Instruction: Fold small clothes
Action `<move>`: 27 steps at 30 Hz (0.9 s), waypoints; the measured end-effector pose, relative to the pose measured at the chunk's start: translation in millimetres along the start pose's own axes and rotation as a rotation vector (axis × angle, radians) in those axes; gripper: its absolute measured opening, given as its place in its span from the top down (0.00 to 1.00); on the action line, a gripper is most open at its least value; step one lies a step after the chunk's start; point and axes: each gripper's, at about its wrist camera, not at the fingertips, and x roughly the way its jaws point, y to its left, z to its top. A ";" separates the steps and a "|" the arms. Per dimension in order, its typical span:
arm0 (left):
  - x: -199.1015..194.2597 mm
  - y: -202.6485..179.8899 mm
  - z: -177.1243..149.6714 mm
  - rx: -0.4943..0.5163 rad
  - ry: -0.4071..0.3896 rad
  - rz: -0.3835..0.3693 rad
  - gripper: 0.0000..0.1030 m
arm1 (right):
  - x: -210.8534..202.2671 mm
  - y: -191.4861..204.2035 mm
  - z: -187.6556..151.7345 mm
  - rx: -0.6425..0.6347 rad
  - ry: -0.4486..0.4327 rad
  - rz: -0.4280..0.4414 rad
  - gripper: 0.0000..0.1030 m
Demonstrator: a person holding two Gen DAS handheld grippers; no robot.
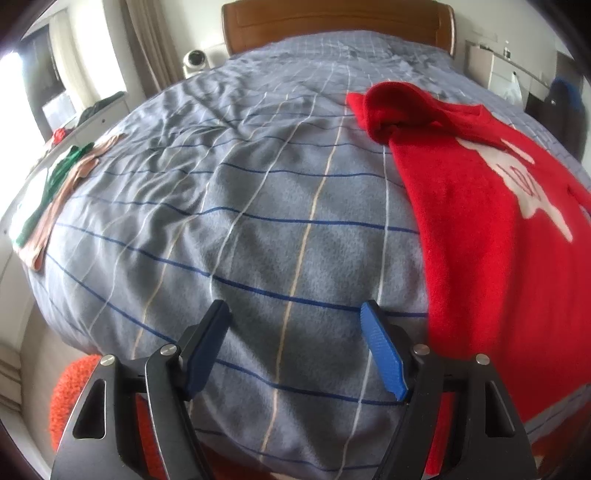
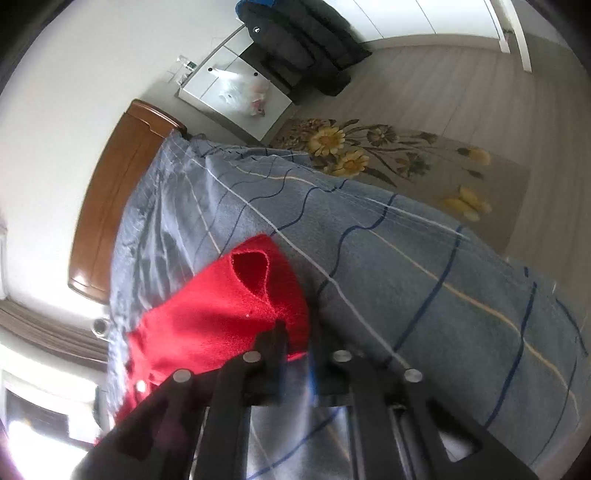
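left gripper (image 1: 295,325) spread wide, empty, over grey checked bedspread (image 1: 240,229) | right gripper (image 2: 295,343) blurred, seemingly clamped on red sweater (image 2: 221,314) lying along bed's right side | green and tan clothes (image 1: 62,184) at left edge | wooden headboard (image 1: 332,18) beyond

Red garment (image 1: 491,236): fuzzy matt knit. Bedspread (image 1: 236,221): soft brushed cloth. Headboard (image 1: 332,18), 12 o'clock: glossy wood.

Red sweater on the bed

The red sweater (image 1: 491,229) lies spread flat on the grey checked bedcover, white lettering on its front, one sleeve bunched and folded over near the top; its cuff opening (image 2: 251,271) gapes.
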 end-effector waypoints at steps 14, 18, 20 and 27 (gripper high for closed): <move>3.9 -7.3 0.5 0.024 -0.001 0.035 0.23 | -41.7 39.7 -7.9 -0.173 -0.128 -0.063 0.86; -6.3 -14.5 7.5 0.072 -0.012 0.012 0.23 | -16.7 54.4 -13.7 -0.241 -0.045 -0.053 0.75; -16.4 -20.1 20.5 0.111 -0.037 -0.024 0.23 | -0.4 40.3 -17.1 -0.197 0.008 -0.103 0.72; -39.5 -90.0 110.1 0.414 -0.164 -0.153 0.12 | -19.0 68.3 -58.3 -0.392 -0.055 -0.160 0.72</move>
